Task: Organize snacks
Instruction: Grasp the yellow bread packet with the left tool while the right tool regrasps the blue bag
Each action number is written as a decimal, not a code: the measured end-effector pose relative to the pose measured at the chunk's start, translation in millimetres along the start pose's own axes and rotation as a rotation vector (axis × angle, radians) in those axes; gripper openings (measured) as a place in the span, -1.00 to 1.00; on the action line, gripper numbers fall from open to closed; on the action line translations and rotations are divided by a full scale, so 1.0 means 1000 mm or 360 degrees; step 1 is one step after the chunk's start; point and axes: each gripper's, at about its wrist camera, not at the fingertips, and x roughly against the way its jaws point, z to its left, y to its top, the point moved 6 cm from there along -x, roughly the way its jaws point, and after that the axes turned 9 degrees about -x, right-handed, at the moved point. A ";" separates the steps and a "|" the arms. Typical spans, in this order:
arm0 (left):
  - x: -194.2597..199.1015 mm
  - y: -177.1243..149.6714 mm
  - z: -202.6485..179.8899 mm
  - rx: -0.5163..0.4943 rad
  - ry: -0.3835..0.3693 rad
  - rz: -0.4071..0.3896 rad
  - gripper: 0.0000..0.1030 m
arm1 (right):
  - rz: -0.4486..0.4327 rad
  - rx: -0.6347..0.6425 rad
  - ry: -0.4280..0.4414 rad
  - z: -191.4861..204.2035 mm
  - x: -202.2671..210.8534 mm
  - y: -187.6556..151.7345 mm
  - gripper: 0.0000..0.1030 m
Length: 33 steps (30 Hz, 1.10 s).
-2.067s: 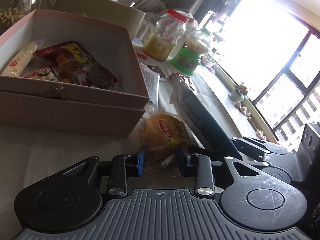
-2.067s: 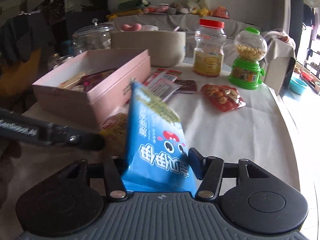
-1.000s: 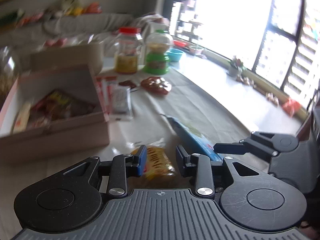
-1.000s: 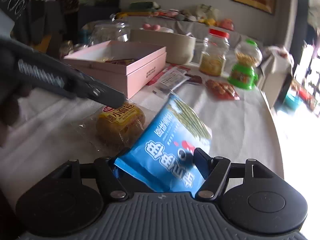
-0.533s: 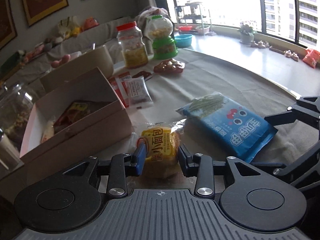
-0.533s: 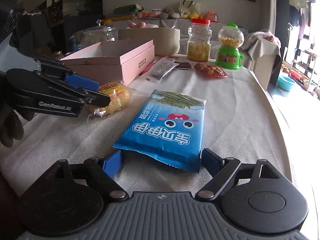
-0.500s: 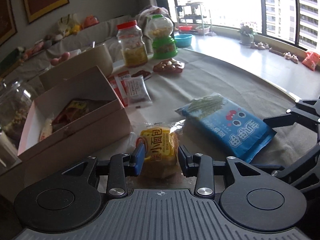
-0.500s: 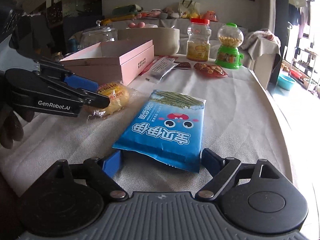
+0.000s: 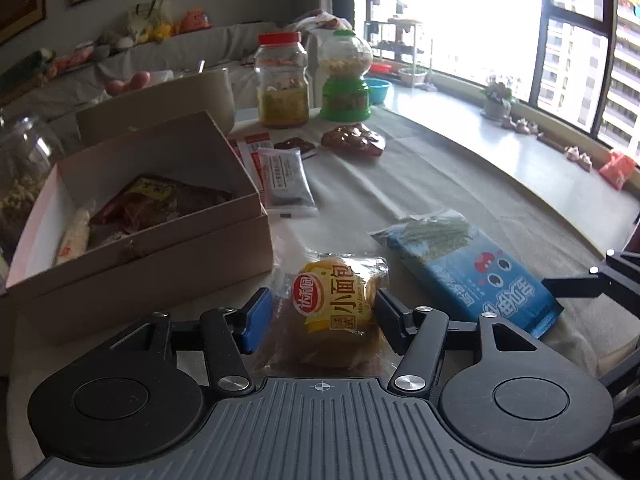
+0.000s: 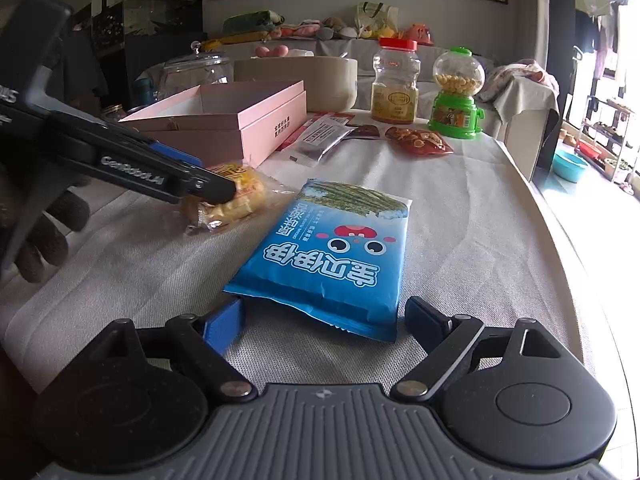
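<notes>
My left gripper point(image 9: 320, 312) has its jaws spread either side of the small bread bun point(image 9: 336, 308) in its clear wrapper, the pads close to the packet but, as far as I can judge, not squeezing it; the bun rests on the cloth just beside the pink box point(image 9: 160, 240). My right gripper point(image 10: 320, 320) stands wide open at the near end of the blue snack bag point(image 10: 336, 252), which lies flat on the table point(image 10: 480, 220), free of both fingers. The box already holds several packets, while a grey sachet point(image 9: 286, 176), a red pouch point(image 9: 354, 140) and two jars wait beyond. To do this step well, I judge I should close gently on the bun's middle, not the loose wrapper, lift clear of the box wall, and set it in the open space.
</notes>
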 end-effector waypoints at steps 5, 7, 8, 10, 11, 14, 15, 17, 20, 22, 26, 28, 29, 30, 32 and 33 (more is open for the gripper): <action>-0.006 -0.005 0.013 0.0231 -0.0110 0.0002 0.27 | 0.0046 0.0012 0.0074 -0.001 -0.001 0.000 0.89; -0.005 -0.006 0.016 0.0282 -0.0152 0.0012 0.22 | 0.0078 -0.0006 0.0107 -0.001 0.000 0.001 0.95; -0.004 -0.008 0.017 0.0301 -0.0172 0.0018 0.21 | 0.0099 -0.0017 0.0114 -0.002 0.000 0.002 0.98; 0.002 -0.013 0.018 0.0326 -0.0195 0.0021 0.19 | 0.0140 -0.0028 0.0121 -0.001 -0.001 0.002 1.00; 0.007 -0.017 0.018 0.0328 -0.0191 0.0019 0.18 | 0.0158 -0.0024 0.0118 -0.001 -0.002 0.003 1.00; 0.026 -0.031 0.021 0.0315 -0.0121 0.0018 0.17 | 0.0195 0.0034 0.0075 0.004 -0.005 0.002 1.00; 0.032 -0.036 0.023 0.0314 -0.0093 0.0019 0.17 | 0.0185 0.0063 0.0058 0.007 -0.005 0.000 1.00; 0.043 -0.046 0.029 0.0341 -0.0054 0.0021 0.17 | 0.0175 0.0056 0.0061 0.007 -0.003 -0.001 1.00; 0.052 -0.056 0.036 0.0413 -0.0071 0.0017 0.17 | 0.0207 -0.0004 0.0075 0.004 -0.003 0.007 0.98; 0.055 -0.058 0.036 0.0427 -0.0072 0.0013 0.17 | 0.0182 -0.0109 0.0106 0.002 -0.002 0.019 0.98; 0.054 -0.058 0.033 0.0419 -0.0049 0.0005 0.17 | 0.0110 -0.0276 -0.0022 -0.006 -0.012 0.043 0.98; 0.054 -0.058 0.033 0.0414 -0.0048 0.0000 0.17 | 0.0133 -0.0323 -0.0069 -0.009 -0.027 0.050 0.98; 0.055 -0.059 0.032 0.0415 -0.0052 -0.0001 0.17 | 0.0152 -0.0328 -0.0080 -0.008 -0.034 0.052 0.98; 0.055 -0.060 0.032 0.0416 -0.0059 -0.0003 0.17 | 0.0172 -0.0320 -0.0097 -0.007 -0.042 0.053 0.98; 0.055 -0.061 0.033 0.0420 -0.0068 -0.0007 0.17 | 0.0193 -0.0272 -0.0145 -0.003 -0.054 0.054 0.88; 0.055 -0.061 0.034 0.0427 -0.0075 -0.0008 0.17 | 0.0207 -0.0243 -0.0174 -0.001 -0.058 0.053 0.75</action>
